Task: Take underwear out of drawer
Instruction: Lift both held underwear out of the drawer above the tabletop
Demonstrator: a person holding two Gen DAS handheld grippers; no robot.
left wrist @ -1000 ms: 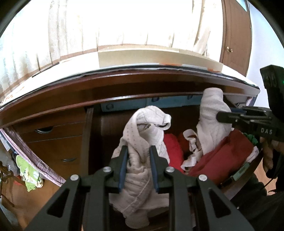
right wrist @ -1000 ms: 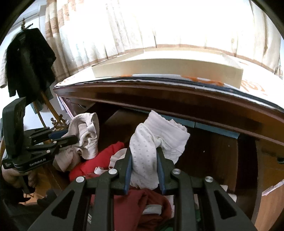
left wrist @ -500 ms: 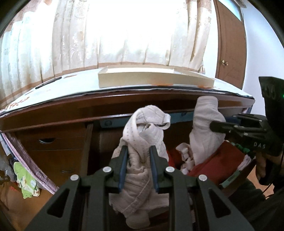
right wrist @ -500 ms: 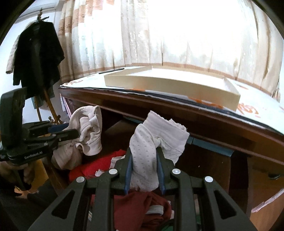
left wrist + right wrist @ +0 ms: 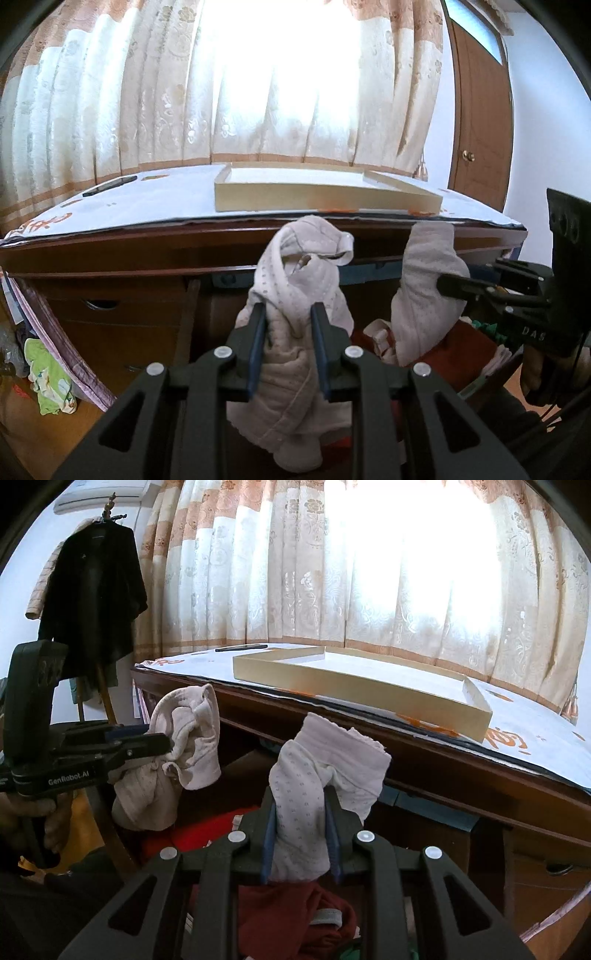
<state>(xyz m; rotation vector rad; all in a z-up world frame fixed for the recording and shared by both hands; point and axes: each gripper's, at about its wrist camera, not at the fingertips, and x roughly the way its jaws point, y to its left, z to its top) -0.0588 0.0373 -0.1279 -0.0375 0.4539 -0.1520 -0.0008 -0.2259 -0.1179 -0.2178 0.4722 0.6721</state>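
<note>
A shallow, pale wooden rectangular tray point(image 5: 325, 197) lies on the white-covered top of the dark brown wooden table point(image 5: 147, 254), with a slim black phone-like slab point(image 5: 109, 185) further left on the same cover. Cream and peach floral curtains point(image 5: 332, 572) hang behind, lit brightly by the window. A black jacket point(image 5: 92, 590) hangs on a wooden coat stand at left. A brown wooden door point(image 5: 480, 122) stands at right. A green and white cloth point(image 5: 51, 380) lies on the floor.

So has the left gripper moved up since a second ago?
Yes. The left gripper has risen with its dotted underwear, which now reaches the desk edge in its own view.
</note>
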